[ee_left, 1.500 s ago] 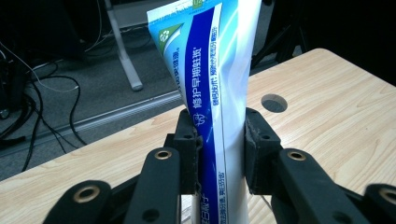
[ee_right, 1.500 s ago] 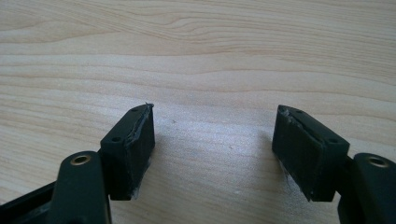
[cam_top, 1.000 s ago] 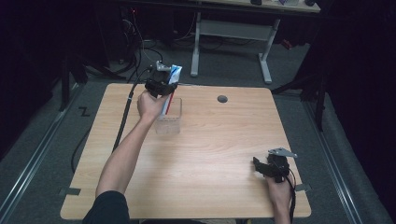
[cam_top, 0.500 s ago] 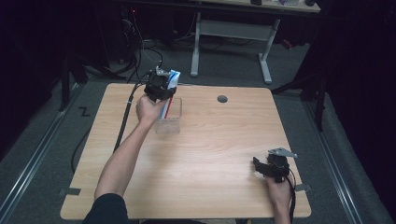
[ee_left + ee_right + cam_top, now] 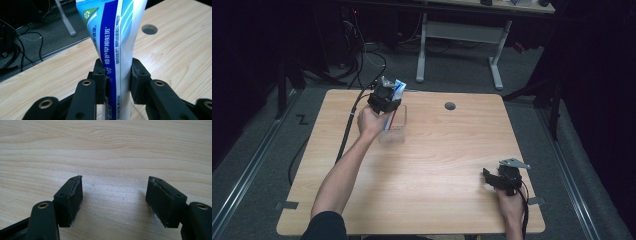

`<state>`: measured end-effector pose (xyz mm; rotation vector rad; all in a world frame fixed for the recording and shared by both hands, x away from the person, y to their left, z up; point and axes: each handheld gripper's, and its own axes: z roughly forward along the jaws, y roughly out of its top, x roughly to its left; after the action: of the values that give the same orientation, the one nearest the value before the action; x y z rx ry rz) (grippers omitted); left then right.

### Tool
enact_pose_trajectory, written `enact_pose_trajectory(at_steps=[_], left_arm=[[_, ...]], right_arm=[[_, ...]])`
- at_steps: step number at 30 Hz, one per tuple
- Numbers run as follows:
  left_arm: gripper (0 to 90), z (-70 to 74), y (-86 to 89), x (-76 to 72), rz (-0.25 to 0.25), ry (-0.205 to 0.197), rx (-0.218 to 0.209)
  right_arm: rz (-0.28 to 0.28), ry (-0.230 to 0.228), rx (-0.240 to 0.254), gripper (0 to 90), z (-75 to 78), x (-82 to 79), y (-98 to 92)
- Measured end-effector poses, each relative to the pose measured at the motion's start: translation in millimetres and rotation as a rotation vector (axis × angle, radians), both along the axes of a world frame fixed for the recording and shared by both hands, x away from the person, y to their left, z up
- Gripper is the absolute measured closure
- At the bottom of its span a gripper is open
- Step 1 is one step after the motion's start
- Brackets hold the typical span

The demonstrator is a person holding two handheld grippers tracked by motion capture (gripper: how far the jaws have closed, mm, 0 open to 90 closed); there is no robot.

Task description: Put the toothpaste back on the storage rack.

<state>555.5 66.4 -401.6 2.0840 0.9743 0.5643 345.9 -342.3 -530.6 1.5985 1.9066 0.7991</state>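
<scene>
A blue and white toothpaste tube (image 5: 117,37) stands upright between the jaws of my left gripper (image 5: 117,80), which is shut on it. From above, the left gripper (image 5: 384,100) holds the toothpaste tube (image 5: 399,89) over a clear plastic box (image 5: 393,127) near the table's far left; something red shows inside the box. My right gripper (image 5: 499,180) rests near the table's front right corner. Its jaws (image 5: 113,200) stand wide apart over bare wood with nothing between them.
A round cable hole (image 5: 450,106) sits in the wooden table (image 5: 442,170) near its far edge. The left gripper's cable (image 5: 349,125) trails off the far left. A white-legged desk (image 5: 459,40) stands on the floor behind the table.
The left gripper with the tube has shifted slightly toward the near side, closer over the clear box. The right gripper has stayed still.
</scene>
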Motion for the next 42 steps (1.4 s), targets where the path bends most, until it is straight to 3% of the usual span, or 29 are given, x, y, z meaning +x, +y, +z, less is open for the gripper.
enact_pose_trajectory(at_steps=[26,42], left_arm=[[69.7,-20.2,6.4,-3.9,0.010,0.062,-0.017],[69.2,-22.4,2.0,-5.3,-0.002,0.053,-0.016]], right_arm=[[0.000,-0.001,-0.001,30.0,0.0,0.0,0.0],[-0.001,0.000,0.000,30.0,0.0,0.0,0.0]])
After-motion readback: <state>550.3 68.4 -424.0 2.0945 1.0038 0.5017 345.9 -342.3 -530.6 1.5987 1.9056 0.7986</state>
